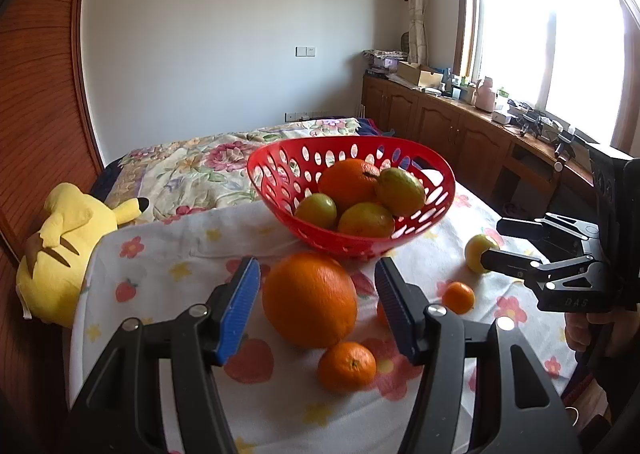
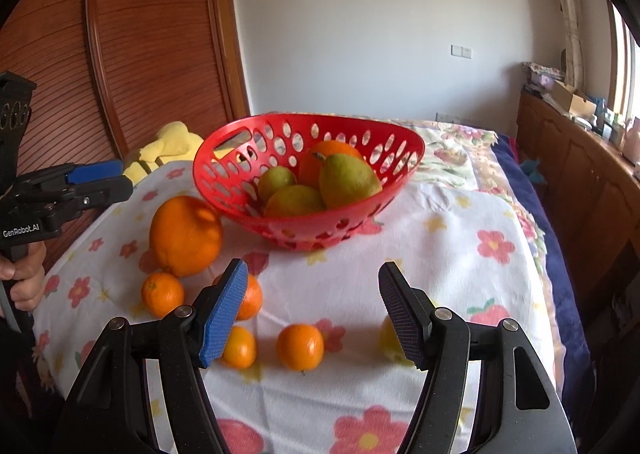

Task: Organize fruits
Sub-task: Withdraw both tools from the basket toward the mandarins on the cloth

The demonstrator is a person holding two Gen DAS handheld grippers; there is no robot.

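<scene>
Basket crowds large orange.

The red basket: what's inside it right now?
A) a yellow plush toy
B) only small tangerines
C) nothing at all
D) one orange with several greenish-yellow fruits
D: the red basket holds one orange among greenish-yellow fruits; the small tangerines lie outside on the cloth.

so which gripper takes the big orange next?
Left. The left gripper is open with the large round orange lined up between its blue pads. The right gripper is open over small mandarins, further from it.
</scene>
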